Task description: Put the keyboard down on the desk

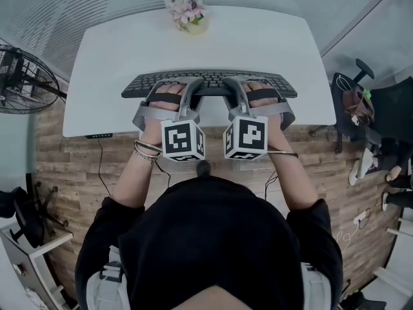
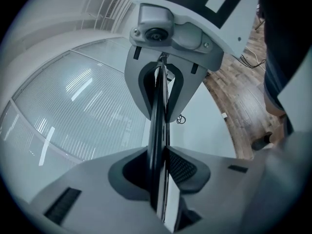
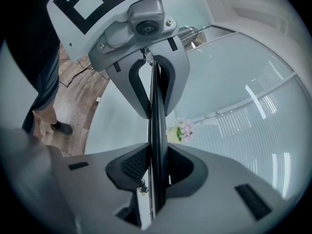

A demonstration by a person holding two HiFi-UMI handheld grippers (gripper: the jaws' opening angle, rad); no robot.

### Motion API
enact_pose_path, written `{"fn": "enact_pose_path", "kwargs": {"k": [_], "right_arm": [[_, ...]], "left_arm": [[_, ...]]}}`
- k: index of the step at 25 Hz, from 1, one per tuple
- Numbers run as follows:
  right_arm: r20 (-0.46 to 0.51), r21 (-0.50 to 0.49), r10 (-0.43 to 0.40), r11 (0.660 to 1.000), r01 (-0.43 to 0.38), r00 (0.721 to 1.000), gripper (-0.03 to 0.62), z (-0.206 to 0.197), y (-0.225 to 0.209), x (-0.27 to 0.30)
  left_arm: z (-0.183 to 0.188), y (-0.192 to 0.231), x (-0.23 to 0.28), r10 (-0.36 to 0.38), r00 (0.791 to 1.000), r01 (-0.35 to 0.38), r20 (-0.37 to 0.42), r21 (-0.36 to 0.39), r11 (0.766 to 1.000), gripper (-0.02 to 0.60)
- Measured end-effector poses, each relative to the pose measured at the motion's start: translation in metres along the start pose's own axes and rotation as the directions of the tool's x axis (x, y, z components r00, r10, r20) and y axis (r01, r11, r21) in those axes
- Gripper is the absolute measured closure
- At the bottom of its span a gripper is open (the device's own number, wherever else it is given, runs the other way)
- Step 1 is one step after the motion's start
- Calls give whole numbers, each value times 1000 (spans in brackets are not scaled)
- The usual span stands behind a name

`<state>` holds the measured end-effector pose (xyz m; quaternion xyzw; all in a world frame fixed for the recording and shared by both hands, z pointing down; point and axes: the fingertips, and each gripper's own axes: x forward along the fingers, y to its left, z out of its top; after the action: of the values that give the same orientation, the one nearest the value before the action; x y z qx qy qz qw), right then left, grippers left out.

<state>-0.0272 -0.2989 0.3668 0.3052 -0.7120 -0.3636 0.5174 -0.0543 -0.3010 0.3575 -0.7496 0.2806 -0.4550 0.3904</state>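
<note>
The white desk [image 1: 258,41] spreads below and ahead of both jaws, and over it the black keyboard [image 1: 210,82] runs edge-on between the left gripper [image 2: 161,168] and right gripper [image 3: 156,168], each clamped narrowly on its near edge, with a flower pot [image 1: 189,15] well ahead.
</note>
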Motion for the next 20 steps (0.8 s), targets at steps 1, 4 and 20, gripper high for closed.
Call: {"fn": "enact_pose_path", "kwargs": {"k": [1, 4, 20], "right_arm": [[-2, 1, 2, 1000, -2, 1000, 499, -1, 0, 1], [-7, 5, 3, 1000, -3, 1000, 499, -6, -5, 10], [34, -32, 24, 999, -23, 999, 497, -31, -24, 24]], "left_arm": [[0, 0, 2, -3, 1000, 3, 2, -2, 1000, 474], [-2, 4, 12, -10, 1000, 10, 7, -4, 1000, 474], [10, 20, 40, -4, 1000, 3, -30, -44, 999, 474]]}}
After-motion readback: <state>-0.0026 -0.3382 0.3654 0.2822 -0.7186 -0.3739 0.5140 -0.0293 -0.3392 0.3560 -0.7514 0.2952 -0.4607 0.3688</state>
